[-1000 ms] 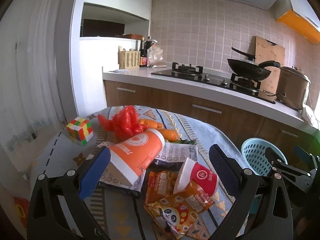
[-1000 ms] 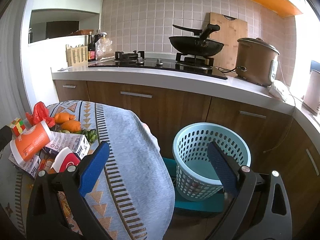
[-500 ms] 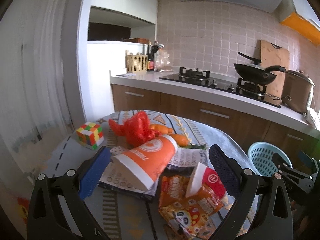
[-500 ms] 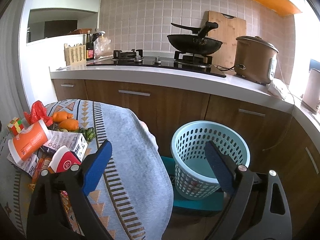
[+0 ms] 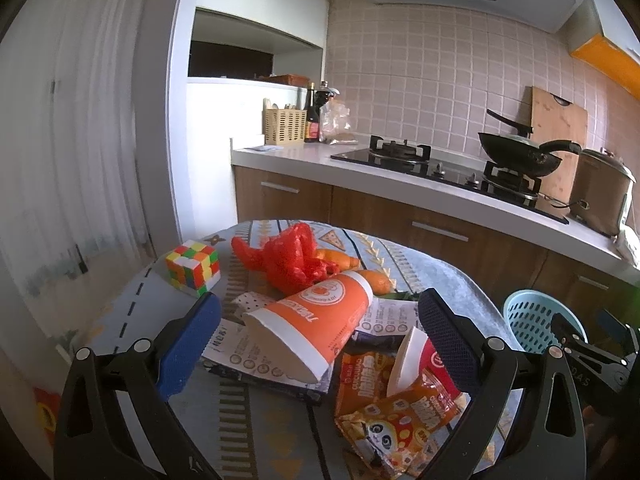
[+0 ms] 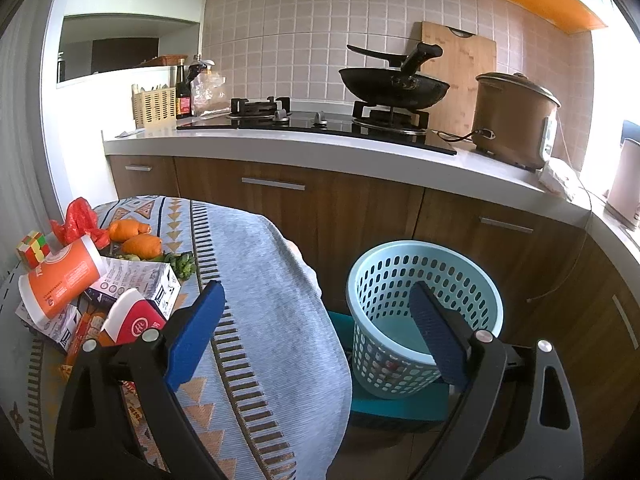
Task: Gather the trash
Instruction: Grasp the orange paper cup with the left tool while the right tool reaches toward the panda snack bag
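Two grippers, left (image 5: 316, 336) and right (image 6: 316, 332), both spread wide and empty — poised before the first pick, likely needing the left lowered around the tipped orange paper cup (image 5: 312, 328) atop wrappers on the patterned tablecloth (image 6: 260, 280), pale-blue perforated plastic basket (image 6: 424, 312) waiting beside.

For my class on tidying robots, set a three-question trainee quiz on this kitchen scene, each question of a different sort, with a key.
1. True or false: the left tongs are shut on the orange paper cup.
2. Which item is not trash? A) red cup B) panda snack wrapper C) puzzle cube
3. Fill in: the blue basket stands on the ____ beside the table.

Key: 1. False; both tongs, left and right, are open and hold nothing. 2. C. 3. Floor.
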`<act>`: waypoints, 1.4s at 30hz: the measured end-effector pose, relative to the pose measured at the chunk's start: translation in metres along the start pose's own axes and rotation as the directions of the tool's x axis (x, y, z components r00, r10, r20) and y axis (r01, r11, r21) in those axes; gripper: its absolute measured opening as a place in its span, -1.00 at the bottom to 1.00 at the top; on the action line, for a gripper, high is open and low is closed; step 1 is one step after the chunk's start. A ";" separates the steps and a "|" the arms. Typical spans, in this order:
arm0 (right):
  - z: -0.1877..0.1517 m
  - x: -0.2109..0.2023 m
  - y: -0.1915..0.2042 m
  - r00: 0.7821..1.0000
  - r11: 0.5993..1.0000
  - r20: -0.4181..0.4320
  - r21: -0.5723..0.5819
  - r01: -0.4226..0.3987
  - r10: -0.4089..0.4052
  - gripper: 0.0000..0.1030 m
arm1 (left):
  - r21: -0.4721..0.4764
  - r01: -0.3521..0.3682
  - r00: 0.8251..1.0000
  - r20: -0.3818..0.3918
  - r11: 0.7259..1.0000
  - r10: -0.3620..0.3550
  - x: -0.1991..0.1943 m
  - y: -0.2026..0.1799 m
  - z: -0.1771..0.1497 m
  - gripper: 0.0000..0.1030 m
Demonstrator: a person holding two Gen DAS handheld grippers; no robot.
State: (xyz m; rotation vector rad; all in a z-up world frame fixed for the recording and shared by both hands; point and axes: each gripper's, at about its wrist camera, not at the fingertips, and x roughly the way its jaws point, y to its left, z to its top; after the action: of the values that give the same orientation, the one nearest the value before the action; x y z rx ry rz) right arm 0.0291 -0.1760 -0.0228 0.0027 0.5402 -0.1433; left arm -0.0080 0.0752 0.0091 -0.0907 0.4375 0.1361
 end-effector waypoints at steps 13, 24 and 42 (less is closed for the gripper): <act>0.000 0.001 0.013 0.998 0.998 -0.024 -0.029 -0.063 0.062 -0.06 | 0.010 -0.016 1.000 0.026 1.000 0.016 -0.012 0.080 0.021 0.86; -0.020 -0.010 0.051 0.943 0.940 -0.092 -0.095 -0.329 0.321 -0.34 | -0.018 0.245 0.937 -0.254 0.969 -0.242 0.085 0.063 0.008 0.85; -0.066 0.020 0.096 0.844 0.861 -0.278 -0.096 -0.499 0.458 0.47 | 0.145 0.242 0.933 -0.306 0.959 -0.189 0.104 0.017 -0.019 0.67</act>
State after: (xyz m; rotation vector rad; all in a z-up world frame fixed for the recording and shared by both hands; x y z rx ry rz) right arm 0.0255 -0.0808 -0.0932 -0.0053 0.7846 0.4031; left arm 0.0745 0.1015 -0.0531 0.0206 0.7271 -0.1376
